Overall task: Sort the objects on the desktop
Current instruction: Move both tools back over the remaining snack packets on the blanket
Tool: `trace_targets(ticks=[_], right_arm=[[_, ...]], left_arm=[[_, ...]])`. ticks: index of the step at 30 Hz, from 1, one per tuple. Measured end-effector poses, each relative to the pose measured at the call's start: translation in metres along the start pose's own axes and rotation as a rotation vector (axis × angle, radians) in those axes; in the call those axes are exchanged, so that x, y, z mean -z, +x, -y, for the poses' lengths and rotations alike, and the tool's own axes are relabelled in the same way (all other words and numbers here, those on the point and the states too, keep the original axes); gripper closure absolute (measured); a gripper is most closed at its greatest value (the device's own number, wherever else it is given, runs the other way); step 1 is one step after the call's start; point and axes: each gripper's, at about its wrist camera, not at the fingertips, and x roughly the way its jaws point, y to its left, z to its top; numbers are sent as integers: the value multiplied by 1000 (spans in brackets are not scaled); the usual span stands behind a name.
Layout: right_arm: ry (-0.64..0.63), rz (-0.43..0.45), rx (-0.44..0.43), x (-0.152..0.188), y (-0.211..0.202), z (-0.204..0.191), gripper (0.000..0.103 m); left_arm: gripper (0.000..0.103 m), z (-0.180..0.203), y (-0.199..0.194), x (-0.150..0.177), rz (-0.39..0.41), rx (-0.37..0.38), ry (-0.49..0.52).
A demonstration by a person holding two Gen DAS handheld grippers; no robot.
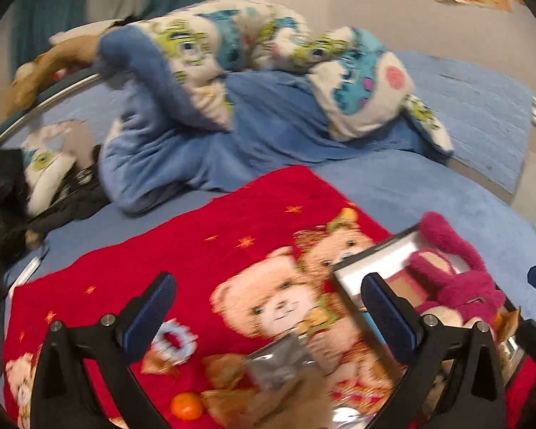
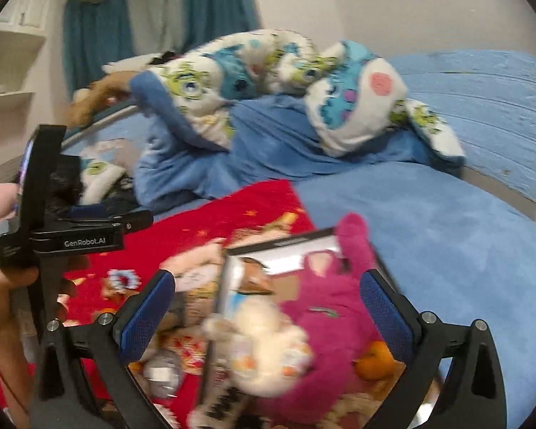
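On the bed, over the red teddy-bear blanket [image 1: 132, 271], both of my tools hang in the air with nothing in them. My left hand-held gripper [image 1: 268, 307] is spread wide, and between its fingers I'm looking down at a silvery packet [image 1: 278, 361] and some crinkly golden wrappers [image 1: 225, 371]. A small orange [image 1: 186, 405] sits near its left finger, with a pale blue scrunchie [image 1: 174, 343] just beyond that. Off past its right finger is the open box [image 1: 382, 254] with the magenta plush bear [image 1: 457, 279] sitting in it.

My right hand-held gripper [image 2: 268, 307] is spread open too, right above that box [image 2: 289, 246]. The magenta plush [image 2: 336, 307] fills most of the gap between the fingers, and a cream-coloured plush [image 2: 264, 350] lies against it on the left side. An orange [image 2: 375, 359] is tucked beside the right finger. Everything's pretty blurry here. Further left in that view I can see my other tool and the hand [image 2: 7, 307] around its handle. Beyond both, a crumpled cartoon-print duvet [image 1: 253, 57] is piled on the blue sheet [image 1: 428, 193].
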Motion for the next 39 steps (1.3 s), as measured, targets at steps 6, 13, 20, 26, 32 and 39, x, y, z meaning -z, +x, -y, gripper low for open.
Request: trace_targets(ticks=[6,13,20,26,32,39], right_arm=[[-50,27,-92,-5,-1,-28,0],[-63,6,-159,-7,12,-54,0],[-85,53,-219,-11,19,-86,0],[-72,-8,-259,-9,43,-99,0],[-56,-26,-233,-12,64,-113,0],[-162,-111,-231,-42,107,-163,0]], left_arm=[[0,-53,-21,15,-1,-144,-46],[0,-98,-33,27,3,-235,-34],[0,-128,-24,42,12,-201,-76],[0,-144,-20,40,50,-164,-53],[0,-172,-4,47,46,-119,-89],[0,-182,39,64,-59,-80,-81]])
